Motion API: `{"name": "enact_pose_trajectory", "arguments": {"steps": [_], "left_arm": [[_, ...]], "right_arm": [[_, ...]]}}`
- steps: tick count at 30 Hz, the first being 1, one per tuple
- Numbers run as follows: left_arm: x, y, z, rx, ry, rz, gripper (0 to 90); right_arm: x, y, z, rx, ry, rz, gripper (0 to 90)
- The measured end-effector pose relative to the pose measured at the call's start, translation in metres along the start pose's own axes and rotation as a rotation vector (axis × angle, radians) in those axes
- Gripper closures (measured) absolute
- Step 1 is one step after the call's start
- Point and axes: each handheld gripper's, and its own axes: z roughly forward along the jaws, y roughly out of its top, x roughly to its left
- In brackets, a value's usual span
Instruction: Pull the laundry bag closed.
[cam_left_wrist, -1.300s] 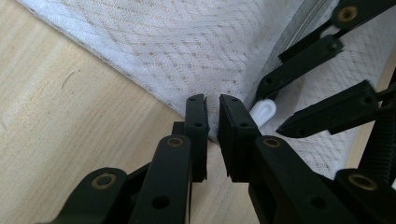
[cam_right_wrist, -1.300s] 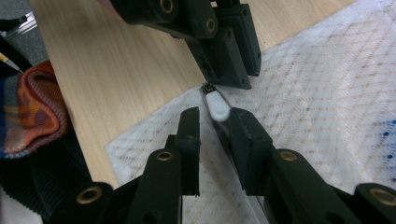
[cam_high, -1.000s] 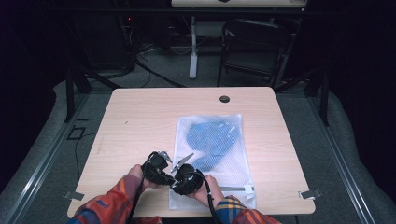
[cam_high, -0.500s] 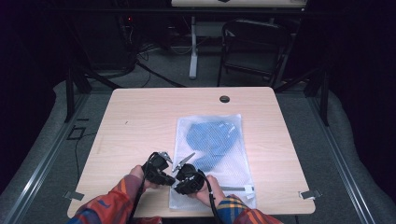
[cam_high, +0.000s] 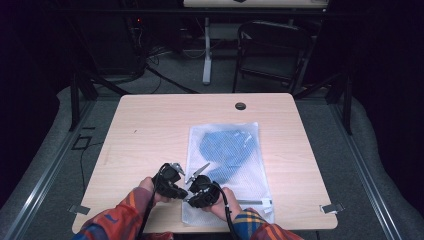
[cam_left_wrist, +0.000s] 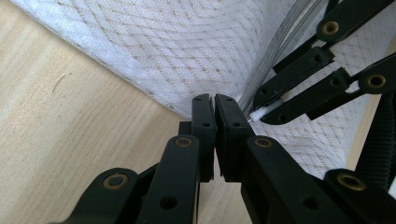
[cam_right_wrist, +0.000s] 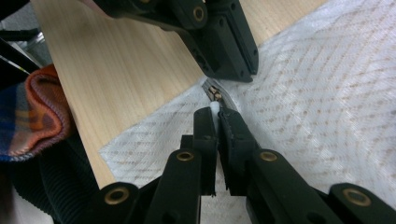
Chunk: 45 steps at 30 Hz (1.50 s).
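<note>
Two hand-held grippers are meeting at the near left corner of a white mesh bag (cam_high: 227, 165) that is lying flat on the worktop (cam_high: 150, 130).

The left gripper (cam_left_wrist: 215, 105) is pinching the bag's edge: its fingers (cam_left_wrist: 203, 121) are closing down until almost no gap is left, with the mesh seam caught between the tips. Just to the right of these fingers, the zipper track (cam_left_wrist: 275, 51) is running away along the bag's edge.

The right gripper (cam_right_wrist: 215, 114) is likewise closing; its fingers (cam_right_wrist: 204, 126) are clamping a small white zipper pull (cam_right_wrist: 215, 106), which is sticking out just beyond their tips. Immediately ahead of the pull, the metal slider (cam_right_wrist: 215, 92) is sitting at the end of the track, and the left gripper's fingers are resting on the mesh just past it.

Inside the bag, well beyond both sets of fingers, a blue garment (cam_high: 227, 150) is lying folded.
</note>
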Motion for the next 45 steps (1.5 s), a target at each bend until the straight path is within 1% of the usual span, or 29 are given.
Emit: {"name": "enact_pose_trajectory", "arguments": {"steps": [2, 3, 4, 5, 6, 8, 9, 10, 11, 12, 13, 14, 15, 16, 17, 18, 19, 22, 24, 25, 26, 31, 32, 35, 36, 38, 39, 43, 45], "left_arm": [[0.0, 0.0, 0.0, -0.006, -0.003, -0.007, 86.3], [0.0, 0.0, 0.0, -0.004, -0.005, -0.005, 86.3], [-0.001, 0.0, 0.0, 0.001, -0.001, -0.005, 85.5], [-0.001, 0.0, 0.0, 0.001, -0.001, -0.005, 85.5], [0.0, 0.0, -0.001, 0.008, -0.007, 0.001, 82.7], [-0.001, 0.001, -0.002, 0.024, -0.006, 0.008, 81.1], [-0.001, 0.001, -0.002, 0.026, -0.007, 0.006, 80.6], [-0.002, 0.002, -0.002, 0.02, 0.005, -0.003, 80.7], [-0.002, 0.002, -0.002, 0.021, 0.0, -0.003, 80.7], [-0.002, 0.002, -0.002, 0.03, 0.005, 0.004, 81.9], [-0.003, 0.002, -0.001, 0.03, 0.007, 0.002, 81.9], [-0.003, 0.002, -0.001, 0.027, 0.012, 0.001, 83.2], [-0.004, 0.002, 0.0, 0.024, 0.017, -0.001, 84.9], [-0.004, 0.002, 0.0, 0.032, 0.018, 0.01, 85.5], [-0.005, 0.002, 0.0, 0.032, 0.016, 0.015, 85.9], [-0.006, 0.002, 0.0, 0.023, 0.015, 0.006, 86.2], [-0.005, 0.002, 0.0, 0.03, 0.013, 0.014, 86.4], [-0.005, 0.001, 0.0, 0.025, 0.014, 0.018, 86.6], [-0.005, 0.001, 0.0, 0.023, 0.016, 0.023, 86.7], [-0.005, 0.001, 0.0, 0.024, 0.016, 0.025, 86.7], [-0.005, 0.001, 0.0, 0.022, 0.015, 0.023, 86.7], [-0.004, 0.001, 0.0, 0.024, 0.01, 0.026, 86.7], [-0.004, 0.001, 0.0, 0.024, 0.009, 0.027, 86.6], [-0.003, 0.001, 0.0, 0.019, 0.005, 0.023, 86.6], [-0.003, 0.001, 0.0, 0.025, 0.005, 0.031, 86.6], [-0.003, 0.001, 0.0, 0.021, 0.004, 0.027, 86.6], [-0.003, 0.001, 0.0, 0.018, 0.003, 0.026, 86.6], [-0.003, 0.001, 0.0, 0.025, 0.004, 0.031, 86.6], [-0.003, 0.001, 0.0, 0.02, 0.002, 0.027, 86.6]], "right_arm": [[0.001, 0.0, 0.002, -0.019, -0.002, 0.012, 84.8], [0.001, 0.0, 0.002, -0.019, -0.002, 0.012, 84.8], [0.001, 0.001, 0.003, -0.009, 0.001, -0.003, 84.9], [0.001, 0.001, 0.003, -0.009, 0.001, -0.003, 84.9], [0.003, 0.001, 0.003, -0.009, -0.011, -0.01, 85.8], [0.003, 0.001, 0.003, -0.009, -0.008, -0.011, 86.0], [0.002, 0.0, 0.003, -0.019, -0.004, -0.005, 86.2], [0.001, -0.001, 0.003, -0.025, -0.001, -0.004, 86.3], [0.001, -0.001, 0.003, -0.025, -0.001, -0.004, 86.3], [0.002, -0.002, 0.003, -0.038, -0.004, -0.007, 86.3], [0.002, -0.002, 0.003, -0.038, -0.004, -0.007, 86.3], [0.002, -0.003, 0.004, -0.047, -0.002, -0.001, 86.4], [0.001, -0.003, 0.003, -0.041, -0.001, -0.001, 86.5], [0.0, -0.003, 0.003, -0.043, 0.006, 0.011, 86.6], [0.0, -0.004, 0.003, -0.046, 0.008, 0.021, 86.6], [-0.001, -0.004, 0.003, -0.046, 0.016, 0.026, 86.7], [-0.001, -0.004, 0.002, -0.043, 0.017, 0.034, 86.8], [-0.001, -0.004, 0.001, -0.036, 0.01, 0.038, 86.9], [-0.001, -0.005, 0.001, -0.05, 0.015, 0.052, 86.8], [-0.002, -0.005, -0.001, -0.033, 0.006, 0.047, 86.9], [-0.003, -0.005, -0.001, -0.028, 0.009, 0.04, 86.9], [-0.004, -0.007, -0.004, -0.021, 0.015, 0.046, 86.8], [-0.005, -0.007, -0.006, -0.014, 0.007, 0.042, 86.8], [-0.009, -0.008, -0.009, -0.005, 0.005, 0.041, 86.8], [-0.009, -0.009, -0.009, -0.005, 0.004, 0.044, 86.8], [-0.01, -0.01, -0.01, -0.007, 0.004, 0.046, 86.8], [-0.011, -0.01, -0.012, 0.002, 0.005, 0.044, 86.8], [-0.011, -0.012, -0.012, -0.005, 0.008, 0.054, 86.8], [-0.011, -0.012, -0.012, 0.001, 0.009, 0.045, 86.8]]}}
